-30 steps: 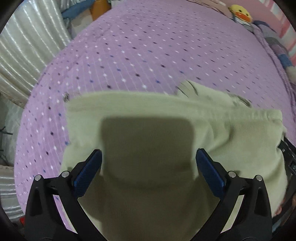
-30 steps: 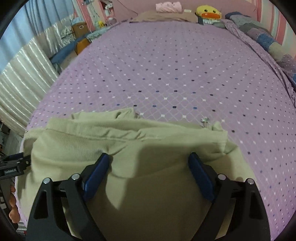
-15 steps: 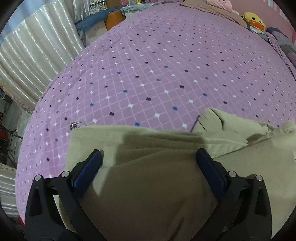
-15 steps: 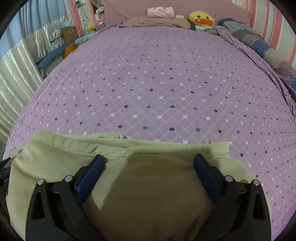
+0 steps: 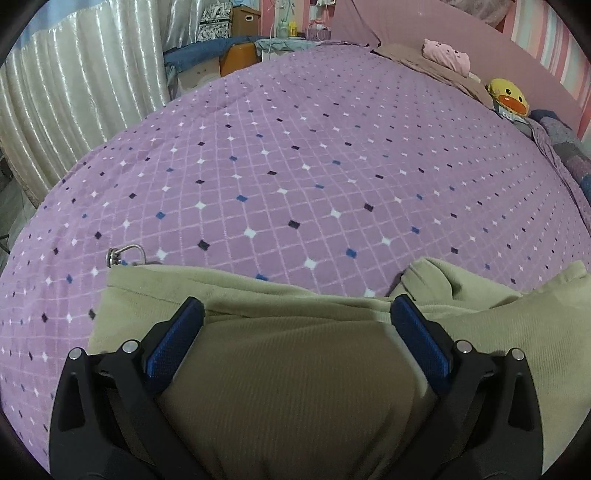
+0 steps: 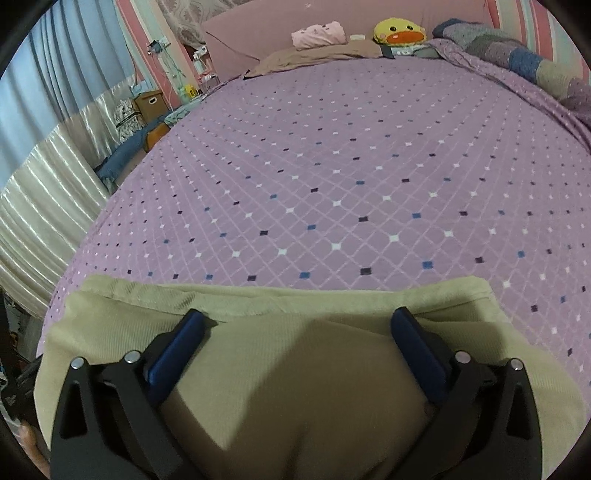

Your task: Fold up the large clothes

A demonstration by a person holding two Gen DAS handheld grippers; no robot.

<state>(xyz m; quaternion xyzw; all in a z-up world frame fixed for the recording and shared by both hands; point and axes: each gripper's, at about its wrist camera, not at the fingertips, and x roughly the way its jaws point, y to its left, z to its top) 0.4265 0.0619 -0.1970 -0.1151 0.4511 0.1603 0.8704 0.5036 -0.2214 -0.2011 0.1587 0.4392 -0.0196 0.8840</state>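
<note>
A pale olive-green garment point(image 5: 295, 387) lies folded at the near edge of the purple patterned bed point(image 5: 314, 166). It also shows in the right wrist view point(image 6: 295, 369). My left gripper point(image 5: 297, 314) is open, its blue pads spread wide just above the garment's folded top edge. My right gripper point(image 6: 297, 325) is open too, spread over the right part of the same garment. Neither holds cloth. A metal zipper pull point(image 5: 120, 254) sticks out at the garment's far left corner.
Silver curtains point(image 5: 74, 103) and boxes point(image 5: 221, 22) stand off the bed's left side. A yellow duck plush point(image 6: 399, 31), a pink folded item point(image 6: 319, 35) and a brown cloth point(image 6: 314, 57) lie at the headboard. A patchwork blanket point(image 6: 517, 55) lies along the right.
Both grippers have drawn back toward the near edge and tilted up, so less of the garment and more of the bed shows. The garment has stayed flat on the bed.
</note>
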